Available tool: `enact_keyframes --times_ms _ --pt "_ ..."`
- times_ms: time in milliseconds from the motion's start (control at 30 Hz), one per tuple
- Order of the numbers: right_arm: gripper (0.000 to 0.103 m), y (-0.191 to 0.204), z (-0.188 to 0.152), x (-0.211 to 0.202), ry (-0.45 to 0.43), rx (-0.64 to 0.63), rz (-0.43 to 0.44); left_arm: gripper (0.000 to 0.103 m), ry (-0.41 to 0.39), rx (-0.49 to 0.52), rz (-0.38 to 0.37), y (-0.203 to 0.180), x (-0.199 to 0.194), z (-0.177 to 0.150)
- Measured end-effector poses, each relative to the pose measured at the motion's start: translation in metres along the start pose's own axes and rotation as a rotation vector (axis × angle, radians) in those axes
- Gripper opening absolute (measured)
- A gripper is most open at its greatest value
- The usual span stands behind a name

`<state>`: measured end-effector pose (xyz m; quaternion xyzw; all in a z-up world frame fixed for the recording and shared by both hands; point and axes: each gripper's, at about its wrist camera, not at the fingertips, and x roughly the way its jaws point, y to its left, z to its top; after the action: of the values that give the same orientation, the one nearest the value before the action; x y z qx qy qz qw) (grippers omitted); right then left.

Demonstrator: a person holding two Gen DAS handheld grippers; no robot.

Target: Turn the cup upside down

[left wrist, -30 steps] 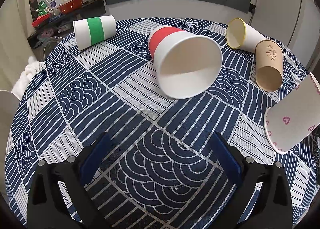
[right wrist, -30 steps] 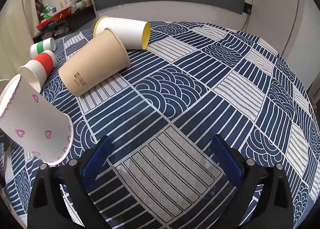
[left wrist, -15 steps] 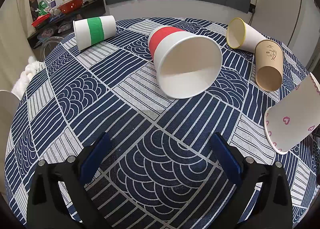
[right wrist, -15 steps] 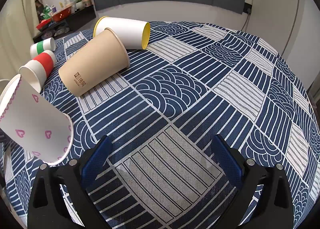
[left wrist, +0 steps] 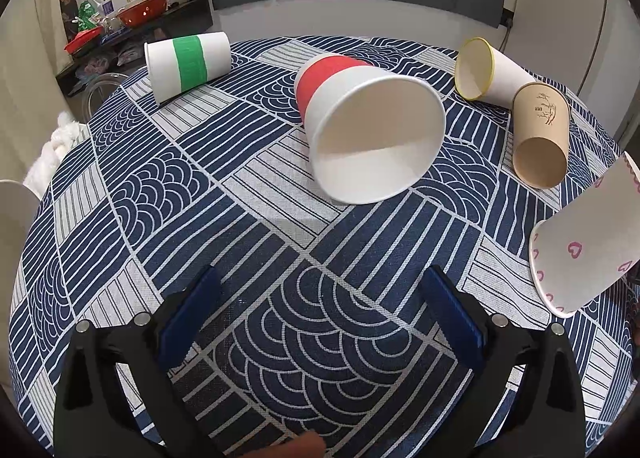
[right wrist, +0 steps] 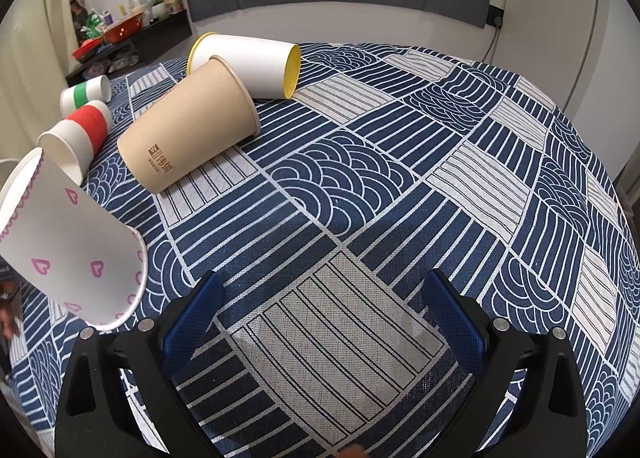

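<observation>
Several paper cups lie on their sides on a round table with a blue-and-white patterned cloth point(left wrist: 200, 186). In the left wrist view a red-banded cup point(left wrist: 372, 130) lies ahead with its mouth toward me, a green-banded cup point(left wrist: 188, 64) at the far left, a yellow-rimmed cup point(left wrist: 490, 70), a brown cup point(left wrist: 540, 134) and a pink-heart cup point(left wrist: 588, 250) at the right. My left gripper point(left wrist: 320, 298) is open and empty, short of the red-banded cup. My right gripper point(right wrist: 324, 298) is open and empty; the pink-heart cup point(right wrist: 68, 242) lies to its left, the brown cup point(right wrist: 188, 134) farther ahead.
In the right wrist view the yellow-rimmed cup point(right wrist: 248, 64), red-banded cup point(right wrist: 78, 134) and green-banded cup point(right wrist: 86, 92) lie at the far left. The cloth point(right wrist: 460, 162) spreads to the right. A dark shelf with bowls and bottles point(left wrist: 132, 22) stands beyond the table.
</observation>
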<state>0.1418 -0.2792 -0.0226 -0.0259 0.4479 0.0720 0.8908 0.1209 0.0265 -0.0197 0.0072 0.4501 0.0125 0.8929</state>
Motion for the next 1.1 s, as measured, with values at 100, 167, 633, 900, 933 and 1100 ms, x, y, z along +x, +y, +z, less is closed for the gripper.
enact_keyframes --times_ms 100,167,633,900,933,1100 --pt "0.095 0.001 -0.011 -0.018 -0.058 0.017 0.027 0.097 -0.105 -0.006 0.045 -0.001 -0.026 -0.008" --pt "0.095 0.006 -0.026 -0.047 -0.179 0.015 0.025 0.097 -0.201 -0.013 0.008 -0.003 -0.058 -0.021" --pt "0.095 0.051 -0.088 -0.104 -0.436 -0.02 -0.019 0.097 -0.38 -0.07 -0.012 -0.024 -0.096 -0.085" --pt "0.095 0.056 -0.091 -0.101 -0.424 -0.051 -0.029 0.097 -0.415 -0.044 -0.025 -0.026 -0.098 -0.091" --pt "0.095 0.056 -0.092 -0.102 -0.426 -0.048 -0.023 0.097 -0.421 -0.043 -0.021 -0.027 -0.098 -0.092" --pt "0.095 0.054 -0.094 -0.101 -0.43 -0.036 -0.02 0.097 -0.433 -0.038 -0.009 -0.029 -0.1 -0.094"
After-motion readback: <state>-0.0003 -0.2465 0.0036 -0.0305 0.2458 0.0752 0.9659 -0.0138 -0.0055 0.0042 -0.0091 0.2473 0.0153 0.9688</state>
